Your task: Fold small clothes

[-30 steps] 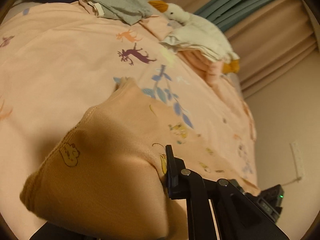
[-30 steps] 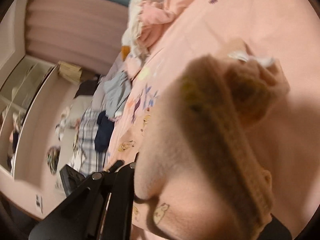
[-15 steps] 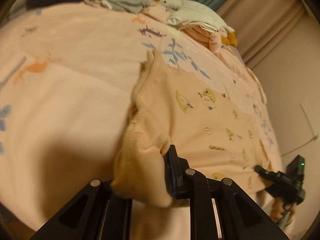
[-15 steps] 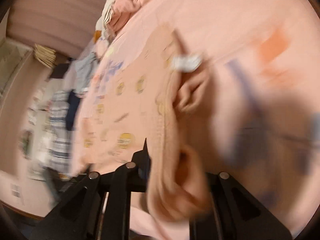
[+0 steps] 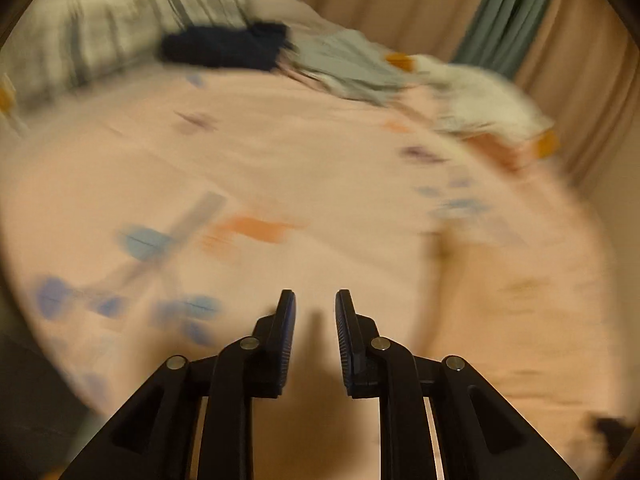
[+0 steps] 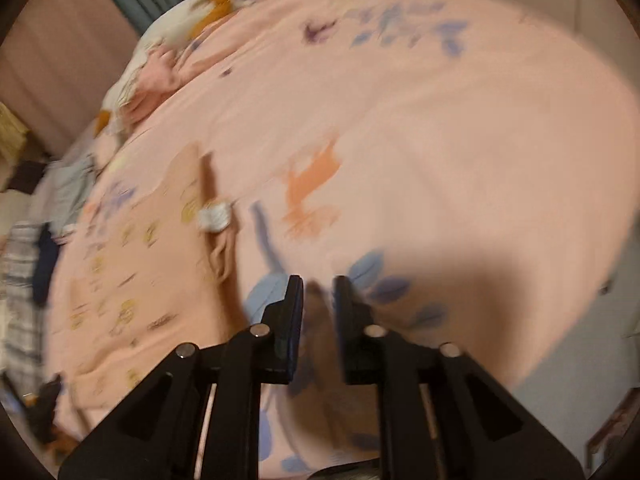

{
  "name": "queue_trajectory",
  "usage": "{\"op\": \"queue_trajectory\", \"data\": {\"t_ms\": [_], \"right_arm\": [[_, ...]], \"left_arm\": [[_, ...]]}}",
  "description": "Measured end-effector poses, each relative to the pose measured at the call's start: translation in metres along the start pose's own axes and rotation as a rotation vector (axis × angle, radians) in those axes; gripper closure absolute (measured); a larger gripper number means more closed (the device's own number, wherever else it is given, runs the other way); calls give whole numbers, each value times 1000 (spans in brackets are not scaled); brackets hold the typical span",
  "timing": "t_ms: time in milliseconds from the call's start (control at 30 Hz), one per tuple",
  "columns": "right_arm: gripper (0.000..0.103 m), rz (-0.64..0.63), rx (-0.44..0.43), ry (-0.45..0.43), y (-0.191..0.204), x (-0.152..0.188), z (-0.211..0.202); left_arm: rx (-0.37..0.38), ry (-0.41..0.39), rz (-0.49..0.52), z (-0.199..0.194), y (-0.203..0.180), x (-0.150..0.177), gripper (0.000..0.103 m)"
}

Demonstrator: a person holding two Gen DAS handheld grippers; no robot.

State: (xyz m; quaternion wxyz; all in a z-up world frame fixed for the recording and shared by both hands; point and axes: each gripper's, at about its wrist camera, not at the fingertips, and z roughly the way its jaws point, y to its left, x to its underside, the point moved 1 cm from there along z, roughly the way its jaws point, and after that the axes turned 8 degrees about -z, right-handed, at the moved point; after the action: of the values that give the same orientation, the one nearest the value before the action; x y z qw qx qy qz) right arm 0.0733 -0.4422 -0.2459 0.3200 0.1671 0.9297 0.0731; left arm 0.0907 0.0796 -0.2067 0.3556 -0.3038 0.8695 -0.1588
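The small peach garment [image 6: 140, 264] with little yellow prints lies flat on the pink bedspread [image 6: 440, 120], with a white label [image 6: 214, 218] at its edge. In the left wrist view the garment [image 5: 520, 308] is a blurred patch at the right. My left gripper [image 5: 315, 294] hovers over bare bedspread [image 5: 320, 152] to the left of the garment, its jaws slightly apart with nothing between them. My right gripper [image 6: 318, 280] is just right of the garment's edge. Its jaws are opening and hold nothing.
A white and orange plush goose [image 5: 480, 100] lies on folded pink and white clothes at the far edge. Beside it are a grey-blue garment [image 5: 352, 68], dark navy clothing [image 5: 224, 46] and plaid fabric [image 5: 120, 20]. Curtains [image 5: 512, 8] hang behind.
Both grippers have let go of the peach garment, which now lies flat on the bed. The left gripper swung away to the garment's left and the right gripper to its right.
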Motion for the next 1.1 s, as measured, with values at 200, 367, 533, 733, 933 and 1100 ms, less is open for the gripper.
{"op": "queue_trajectory", "data": {"t_ms": [200,367,533,733,933,1100], "right_arm": [[82,-199,-206,-55,85,-15,-11],[83,-400,-418,102,180,-3,38],[86,-474,-425,180,207,22,75],[89,-242,-590,262,172,6,94],[92,-165,-672,296,168,11,96],[92,-235,-649,244,178,18,86]], "left_arm": [[162,40,113,1,-41,16,85],[255,109,220,19,-76,24,85],[131,159,248,61,-93,19,85],[7,112,207,83,-85,21,85],[-28,72,275,84,-89,28,85],[-36,79,240,83,-88,27,85]]}}
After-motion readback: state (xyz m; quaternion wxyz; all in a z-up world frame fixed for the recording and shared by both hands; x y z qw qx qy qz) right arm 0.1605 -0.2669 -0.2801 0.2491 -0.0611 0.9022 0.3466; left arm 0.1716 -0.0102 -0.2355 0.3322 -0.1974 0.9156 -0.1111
